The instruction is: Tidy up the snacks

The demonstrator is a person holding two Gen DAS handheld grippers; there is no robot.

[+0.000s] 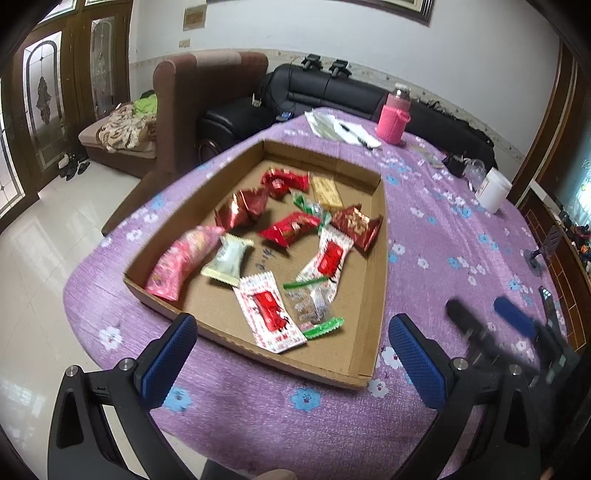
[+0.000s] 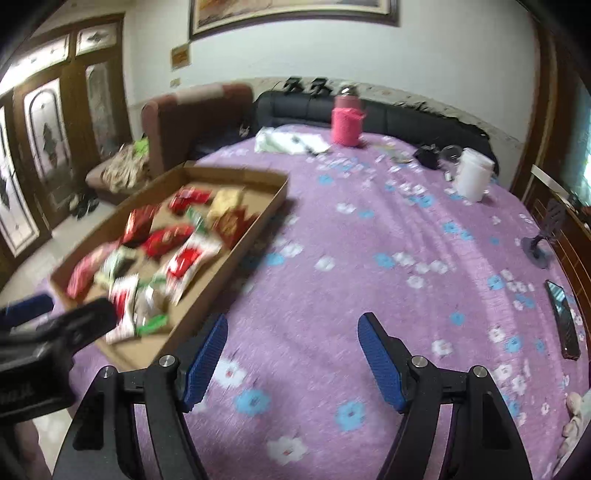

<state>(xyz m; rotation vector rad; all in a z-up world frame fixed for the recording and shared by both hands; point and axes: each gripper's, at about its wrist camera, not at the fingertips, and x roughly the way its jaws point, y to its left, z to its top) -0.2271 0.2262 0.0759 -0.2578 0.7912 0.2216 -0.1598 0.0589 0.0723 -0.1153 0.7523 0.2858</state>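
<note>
I'm in a home living rm. Brown fabric sofa (image 1: pixel 207 96) w/ a patterned blanket (image 1: pixel 123 127) thrown on its seat, black leather couch (image 1: pixel 332 92) along the wall, framed picture (image 2: pixel 291 13) above it. Wooden doors w/ decorated glass panes (image 1: pixel 42 99) on the left, shoes (image 1: pixel 74 166) left on the glossy tile floor (image 1: pixel 55 236) by them. I work at a table under a purple flower-print cloth (image 2: pixel 369 240); a pink-sleeved bottle (image 1: pixel 394 116), papers w/ a pen (image 1: pixel 343 129) and a phone (image 2: pixel 563 319) sit on it.
</note>
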